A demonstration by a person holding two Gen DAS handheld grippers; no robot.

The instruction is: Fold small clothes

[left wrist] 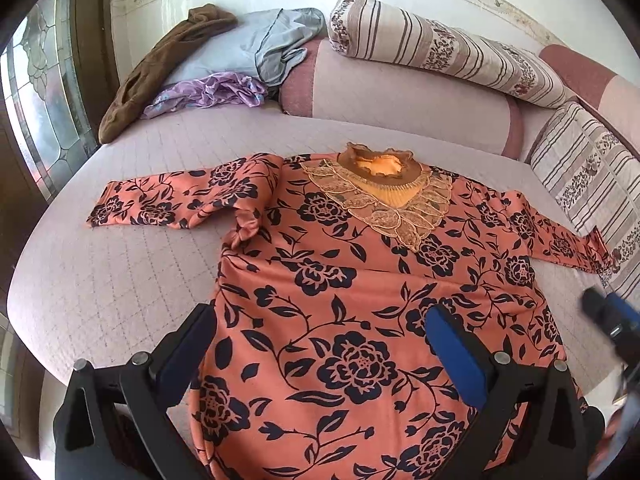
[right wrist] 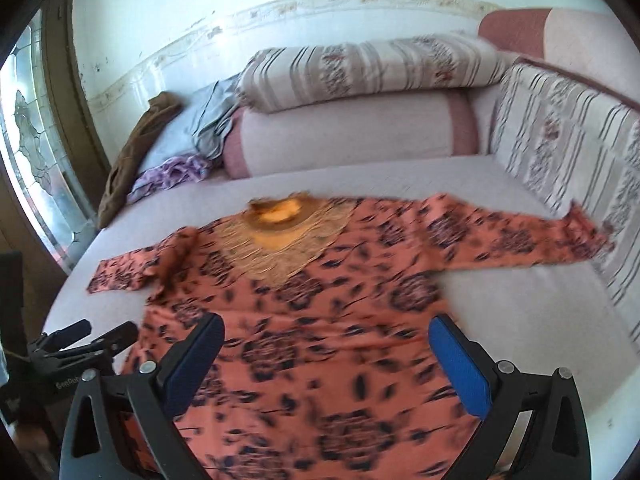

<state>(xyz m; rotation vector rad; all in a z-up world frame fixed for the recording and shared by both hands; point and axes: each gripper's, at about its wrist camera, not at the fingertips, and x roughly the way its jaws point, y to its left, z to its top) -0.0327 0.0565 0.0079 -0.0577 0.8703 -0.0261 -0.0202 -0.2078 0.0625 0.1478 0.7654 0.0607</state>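
Orange floral blouse (left wrist: pixel 344 288) lay spread flat, front up, on the quilted bed (left wrist: pixel 100 280), sleeves out to both sides, your left gripper (left wrist: pixel 320 348) gaped wide over its hem, your right gripper (right wrist: pixel 326 360) likewise wide and empty, striped pillows (left wrist: pixel 440 48) behind.

Both wrist cams sit low at the hem end of the floral top (left wrist: pixel 340 300), looking along it toward the cushions (left wrist: pixel 440 48). Left cam is sharp; right one's blurry, shifted right. Both share the bed (right wrist: pixel 520 320).
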